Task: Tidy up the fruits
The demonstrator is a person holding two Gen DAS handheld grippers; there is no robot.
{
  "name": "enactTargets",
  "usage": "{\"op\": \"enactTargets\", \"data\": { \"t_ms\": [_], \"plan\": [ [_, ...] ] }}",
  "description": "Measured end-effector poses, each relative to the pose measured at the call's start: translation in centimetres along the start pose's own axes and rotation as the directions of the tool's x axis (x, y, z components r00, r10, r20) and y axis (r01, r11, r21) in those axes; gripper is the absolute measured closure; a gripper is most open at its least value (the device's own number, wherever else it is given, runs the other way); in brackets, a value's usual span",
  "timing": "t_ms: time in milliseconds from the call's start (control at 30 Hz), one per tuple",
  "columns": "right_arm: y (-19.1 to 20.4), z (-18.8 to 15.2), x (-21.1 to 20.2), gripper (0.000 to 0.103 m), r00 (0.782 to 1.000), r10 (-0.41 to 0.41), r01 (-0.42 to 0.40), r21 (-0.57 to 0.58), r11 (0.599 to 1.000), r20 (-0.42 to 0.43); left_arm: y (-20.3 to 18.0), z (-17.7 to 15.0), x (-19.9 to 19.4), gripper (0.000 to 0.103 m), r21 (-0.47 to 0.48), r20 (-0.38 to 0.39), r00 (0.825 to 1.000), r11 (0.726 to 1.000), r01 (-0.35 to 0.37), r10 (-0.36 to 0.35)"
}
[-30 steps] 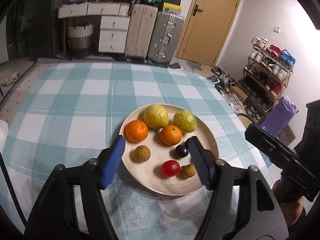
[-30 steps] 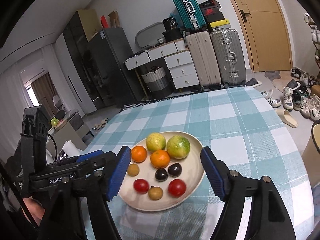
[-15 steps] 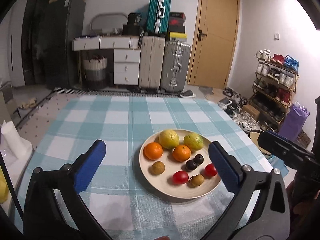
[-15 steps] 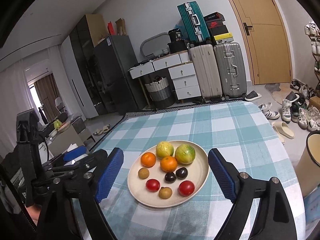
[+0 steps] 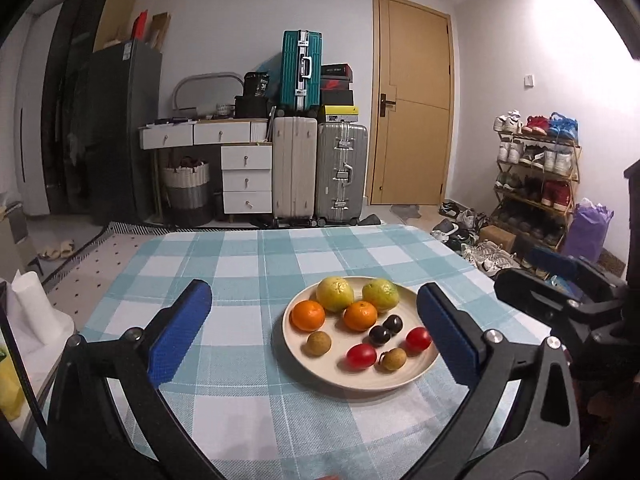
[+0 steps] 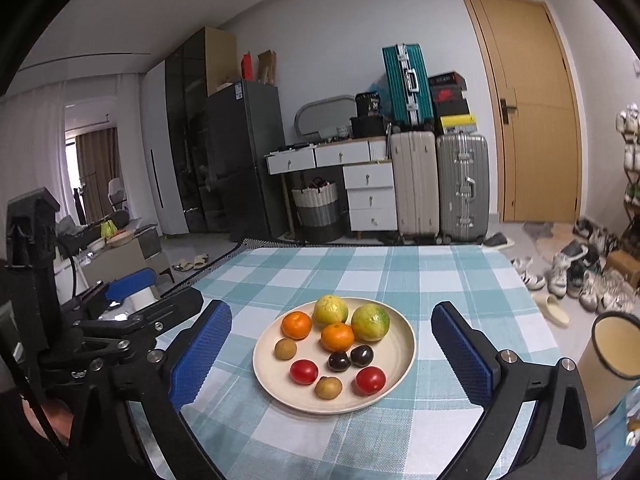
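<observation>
On the desk, covered by a teal-and-white checked cloth, a cream plate holds all the fruit: two yellow-green citrus at the back, two mandarins, two dark plums, two cherry tomatoes and two small brown longans. The left claw hangs spread wide before the plate, gripping nothing. The right claw is opening, its blue pads either side of the plate without touching it, nothing between them.
</observation>
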State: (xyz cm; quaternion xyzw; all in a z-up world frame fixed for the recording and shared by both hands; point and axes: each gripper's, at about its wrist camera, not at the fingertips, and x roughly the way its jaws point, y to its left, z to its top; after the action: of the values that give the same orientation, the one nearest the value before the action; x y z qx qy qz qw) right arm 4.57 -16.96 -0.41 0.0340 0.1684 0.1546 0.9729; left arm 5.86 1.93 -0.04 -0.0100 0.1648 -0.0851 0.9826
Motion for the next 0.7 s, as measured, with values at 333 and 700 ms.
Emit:
{"op": "enactTargets", "data": {
  "t_ms": [333,700],
  "plan": [
    [0.2,-2.4,-0.3,0.000,0.998,-0.022,0.024,-0.039,0.999,0.053,0.8,-3.4,0.1,0.000,-0.031,0.009,1.000,0.999,-0.024,0.024],
    [0.7,-4.6,-0.3,0.000,0.994,-0.058,0.066,-0.084,0.994,0.096,1.0,-5.1,0.0,0.000,-0.022,0.060,0.997,0.999,-0.049,0.051]
  ]
}}
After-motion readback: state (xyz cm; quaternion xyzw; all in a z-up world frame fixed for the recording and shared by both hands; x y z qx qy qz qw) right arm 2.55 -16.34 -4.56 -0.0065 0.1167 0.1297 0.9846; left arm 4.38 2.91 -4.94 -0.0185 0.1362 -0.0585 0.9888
